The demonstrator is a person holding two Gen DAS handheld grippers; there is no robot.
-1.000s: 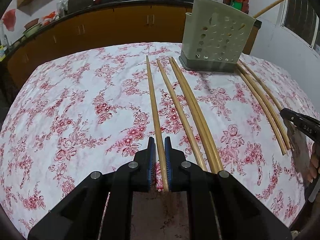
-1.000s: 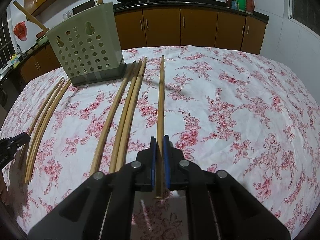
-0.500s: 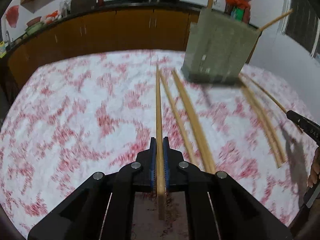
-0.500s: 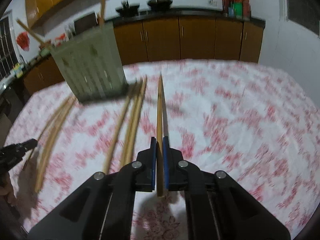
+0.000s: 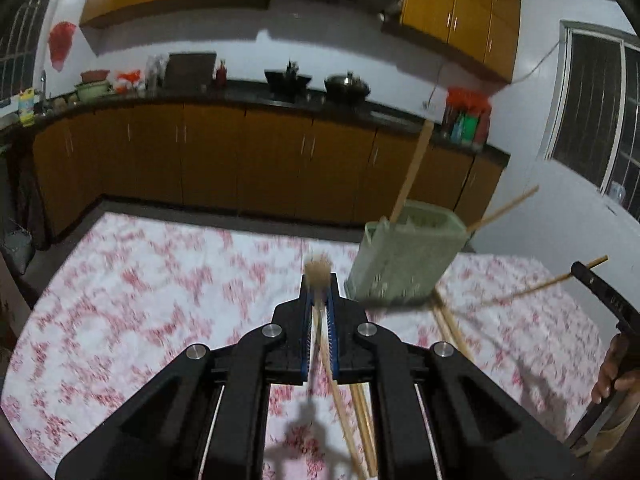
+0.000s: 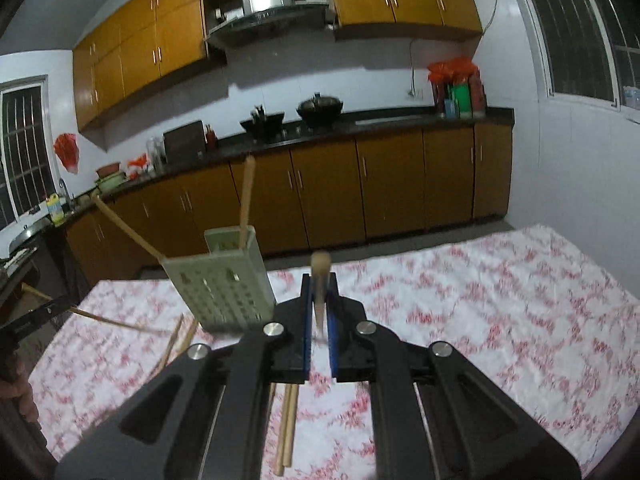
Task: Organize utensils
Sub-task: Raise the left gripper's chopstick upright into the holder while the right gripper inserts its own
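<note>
Two slim round wooden chopsticks are clamped, one per gripper: left gripper (image 5: 320, 306) pinches one chopstick (image 5: 318, 276) end-on at frame centre; right gripper (image 6: 320, 304) grips another chopstick (image 6: 320, 276) likewise. Perforated pale-green plastic holder (image 6: 224, 288), rectangular, stands centre-left on the floral tablecloth (image 6: 500, 320), loose chopsticks (image 6: 288, 424) below it.

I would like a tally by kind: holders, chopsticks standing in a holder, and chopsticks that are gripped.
Green holder: 1
Chopsticks standing in it: 2
Gripped chopsticks, one each in left gripper and right gripper: 2
Total: 5; loose chopsticks on the tablecloth are too blurred to count.
</note>
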